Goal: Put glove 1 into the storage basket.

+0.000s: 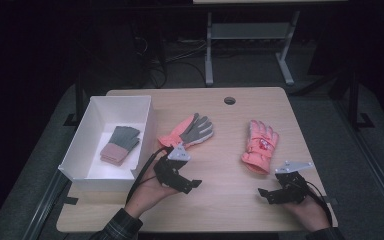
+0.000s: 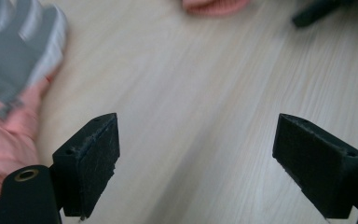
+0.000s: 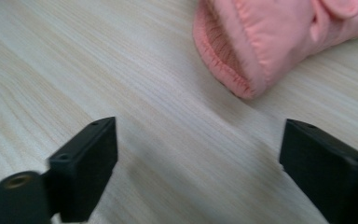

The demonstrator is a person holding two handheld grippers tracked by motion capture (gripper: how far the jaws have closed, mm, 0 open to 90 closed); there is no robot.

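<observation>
Two pink gloves lie on the wooden table (image 1: 220,200). One glove (image 1: 189,131) rests palm up with a grey palm, left of centre; it also appears at the left edge as glove (image 2: 9,93). The other pink glove (image 1: 260,145) lies right of centre, its cuff showing as glove (image 3: 270,42). My left gripper (image 1: 192,184) (image 2: 196,168) hovers open just below the grey-palmed glove. Near the front right, my right gripper (image 1: 266,194) (image 3: 198,172) stands open below the other glove's cuff. Neither holds anything.
A white box (image 1: 145,107) stands at the table's left, with a grey and pink glove (image 1: 120,145) inside. A round cable hole (image 1: 229,100) sits near the far edge. A desk frame (image 1: 209,50) stands on the floor behind.
</observation>
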